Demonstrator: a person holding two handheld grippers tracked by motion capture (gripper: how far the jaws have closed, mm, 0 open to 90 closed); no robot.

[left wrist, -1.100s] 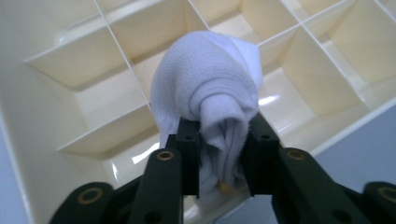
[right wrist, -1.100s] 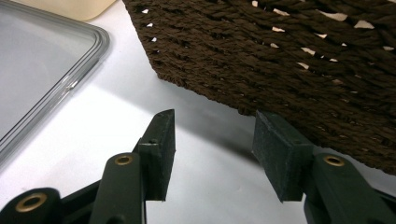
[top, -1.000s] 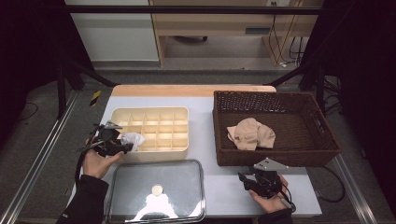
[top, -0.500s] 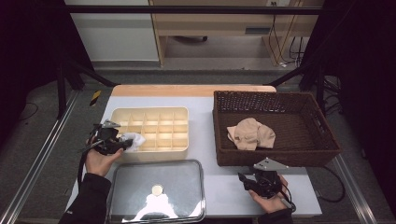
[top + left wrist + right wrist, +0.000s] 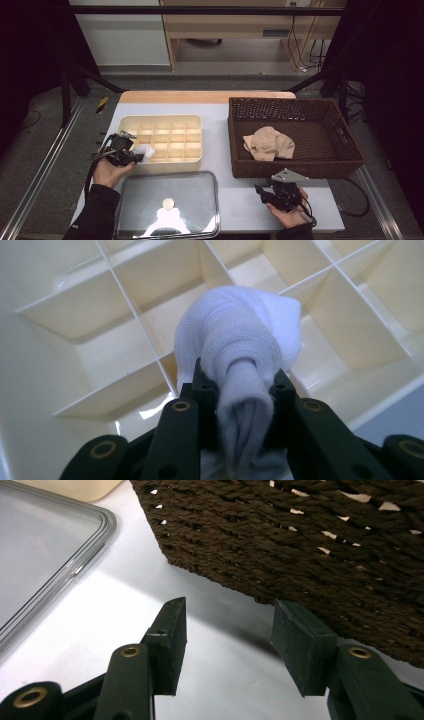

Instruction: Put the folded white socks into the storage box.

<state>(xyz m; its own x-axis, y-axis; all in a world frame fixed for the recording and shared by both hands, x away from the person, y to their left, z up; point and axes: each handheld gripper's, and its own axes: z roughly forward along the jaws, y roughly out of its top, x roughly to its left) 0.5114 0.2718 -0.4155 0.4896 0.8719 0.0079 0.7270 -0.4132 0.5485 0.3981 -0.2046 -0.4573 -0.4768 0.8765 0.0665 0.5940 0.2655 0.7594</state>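
Nearest the person, a steel tray (image 5: 150, 200) lies on the worktop (image 5: 220, 120), a bright glare on its face. Right of it, the right claw (image 5: 263, 193) sits low on the worktop, jaws apart with nothing between them, just short of the front wall of the brown basket (image 5: 310, 545).

Over on the left, the left claw (image 5: 134, 157) has just been closing, and its jaws are now clamped on a white cloth (image 5: 240, 355). In the left gripper view the cloth is pinched into a roll between the pads and bulges out above them. It hangs over the near-left corner of the cream divider box (image 5: 172, 127), above one of the cells.

Farther right, inside the basket, a beige cloth (image 5: 267, 142) lies crumpled on the floor of it.
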